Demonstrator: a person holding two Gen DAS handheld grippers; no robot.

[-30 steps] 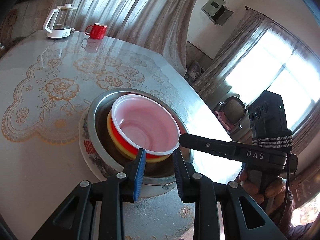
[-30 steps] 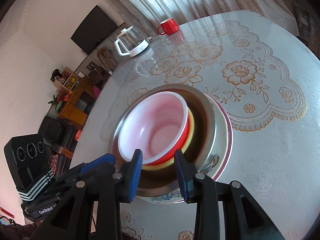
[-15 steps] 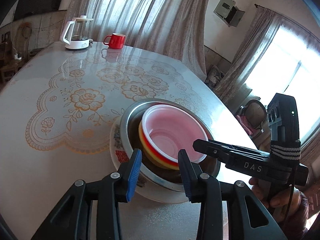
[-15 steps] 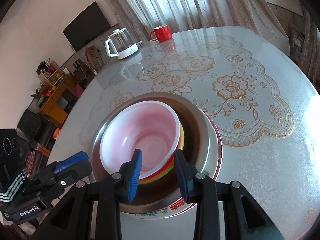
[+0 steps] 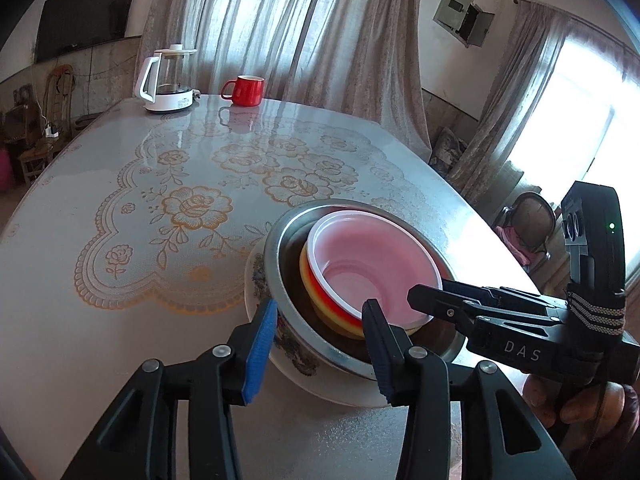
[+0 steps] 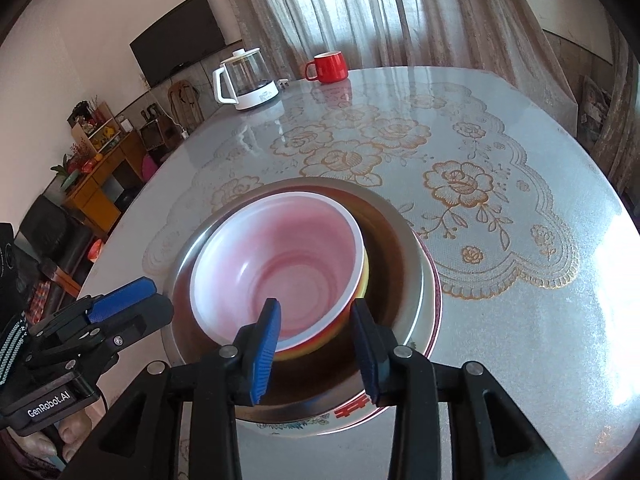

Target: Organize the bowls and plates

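A stack stands on the table: a patterned plate [image 5: 296,356], a steel basin [image 5: 280,248], a yellow bowl [image 5: 308,276] and a red bowl with a white-pink inside [image 5: 372,264]. The same stack shows in the right wrist view, with the plate [image 6: 434,300], the basin [image 6: 408,240] and the red bowl [image 6: 288,256]. My left gripper [image 5: 320,336] is open and empty, over the stack's near left rim. My right gripper [image 6: 316,336] is open and empty, just above the red bowl's near rim. The right gripper [image 5: 424,300] also shows in the left wrist view.
A glass kettle on a white base [image 5: 168,80] and a red mug [image 5: 246,90] stand at the table's far edge. A lace-pattern cloth [image 5: 192,208] covers the table. A TV [image 6: 180,52] and a wooden shelf [image 6: 92,168] are beyond the table.
Both grippers have drawn back and up from the stack. The bowls have not moved. Both jaws stay open and have widened a little.
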